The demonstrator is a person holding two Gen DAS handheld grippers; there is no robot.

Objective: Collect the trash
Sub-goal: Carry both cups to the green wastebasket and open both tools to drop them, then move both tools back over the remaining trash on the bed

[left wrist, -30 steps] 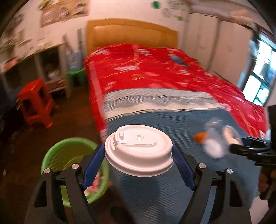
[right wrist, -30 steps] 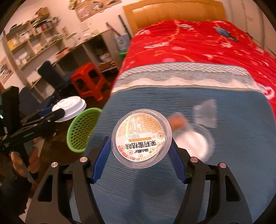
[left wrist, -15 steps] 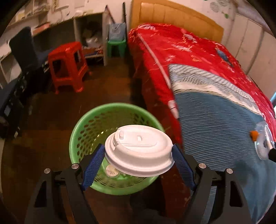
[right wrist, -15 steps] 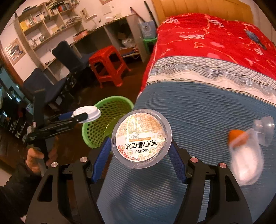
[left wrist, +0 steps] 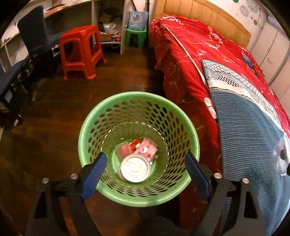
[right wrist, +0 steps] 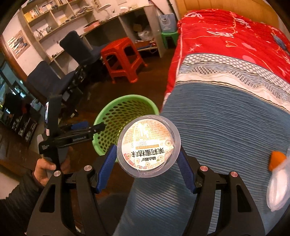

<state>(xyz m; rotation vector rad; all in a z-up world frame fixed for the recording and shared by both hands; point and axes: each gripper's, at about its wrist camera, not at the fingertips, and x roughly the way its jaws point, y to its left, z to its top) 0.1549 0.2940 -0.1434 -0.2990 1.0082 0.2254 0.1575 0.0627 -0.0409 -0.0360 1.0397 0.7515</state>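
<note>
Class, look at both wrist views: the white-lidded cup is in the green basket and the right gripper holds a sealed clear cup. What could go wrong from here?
1. The right gripper grips the sealed clear cup over the bed's edge, not over the green basket; released here, it would likely miss.
2. The open left gripper hangs over the basket mouth, so the two grippers might collide.
3. More trash, a clear container with an orange piece, lies on the blue blanket and could be forgotten.

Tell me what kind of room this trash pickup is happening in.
Most likely a lived-in bedroom that doubles as a study: a bed with a red patterned quilt and wooden headboard, a long desk under wall shelves of books, and dark blue office chairs.
</note>
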